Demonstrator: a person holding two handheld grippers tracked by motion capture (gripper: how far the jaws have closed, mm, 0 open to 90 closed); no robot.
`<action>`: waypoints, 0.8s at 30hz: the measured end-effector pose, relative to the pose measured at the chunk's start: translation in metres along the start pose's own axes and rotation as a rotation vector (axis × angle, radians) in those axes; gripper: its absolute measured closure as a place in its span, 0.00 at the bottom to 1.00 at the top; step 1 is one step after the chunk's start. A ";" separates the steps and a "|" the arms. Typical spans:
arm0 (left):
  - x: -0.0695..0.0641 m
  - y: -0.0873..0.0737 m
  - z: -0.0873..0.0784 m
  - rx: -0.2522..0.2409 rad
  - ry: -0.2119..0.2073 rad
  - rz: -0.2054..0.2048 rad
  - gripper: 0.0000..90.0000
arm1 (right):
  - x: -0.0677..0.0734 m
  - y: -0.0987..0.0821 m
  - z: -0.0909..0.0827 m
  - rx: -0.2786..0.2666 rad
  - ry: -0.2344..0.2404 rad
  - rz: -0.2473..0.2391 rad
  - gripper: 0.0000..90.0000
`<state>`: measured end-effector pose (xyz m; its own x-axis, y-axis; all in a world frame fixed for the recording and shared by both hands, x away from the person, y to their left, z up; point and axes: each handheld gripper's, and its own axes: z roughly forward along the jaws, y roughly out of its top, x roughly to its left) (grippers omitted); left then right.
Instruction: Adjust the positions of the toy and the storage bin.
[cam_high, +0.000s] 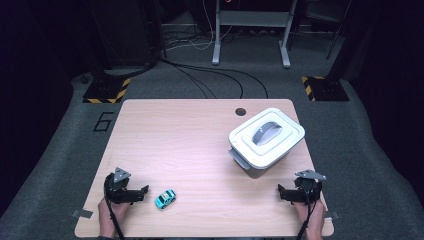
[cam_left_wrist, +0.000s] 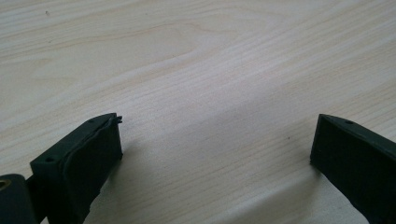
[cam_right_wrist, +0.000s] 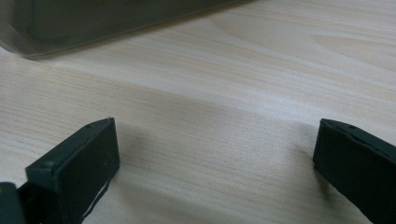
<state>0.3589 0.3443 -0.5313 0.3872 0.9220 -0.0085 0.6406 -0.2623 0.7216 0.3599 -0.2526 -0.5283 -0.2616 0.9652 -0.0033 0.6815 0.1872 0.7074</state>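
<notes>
On the near left of the wooden table (cam_high: 190, 140), the left gripper (cam_high: 142, 191) rests with jaws spread wide and empty, just beside a small blue toy car (cam_high: 165, 198). The right gripper (cam_high: 281, 192), equally apart, sits near right by the lidded white container (cam_high: 266, 137). A hasty approach could nudge the car rolling away.

right gripper (cam_right_wrist: 215, 154) jaws wide apart | over bare wooden table (cam_right_wrist: 243, 93) | grey container (cam_right_wrist: 93, 23) base top-left
</notes>
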 end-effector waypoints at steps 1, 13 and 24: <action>0.000 0.000 0.000 0.000 0.000 0.000 0.02 | 0.000 0.000 0.000 0.000 0.000 0.000 0.00; 0.000 0.000 0.000 -0.001 0.003 0.000 0.02 | 0.000 0.000 0.000 0.000 0.000 0.001 0.00; 0.000 0.000 0.000 -0.002 0.002 -0.002 0.02 | 0.001 0.002 0.000 0.023 0.005 0.005 0.00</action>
<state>0.3587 0.3439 -0.5313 0.3845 0.9231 -0.0084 0.6403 -0.2601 0.7228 0.3611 -0.2511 -0.5265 -0.2616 0.9652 0.0037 0.6983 0.1866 0.6911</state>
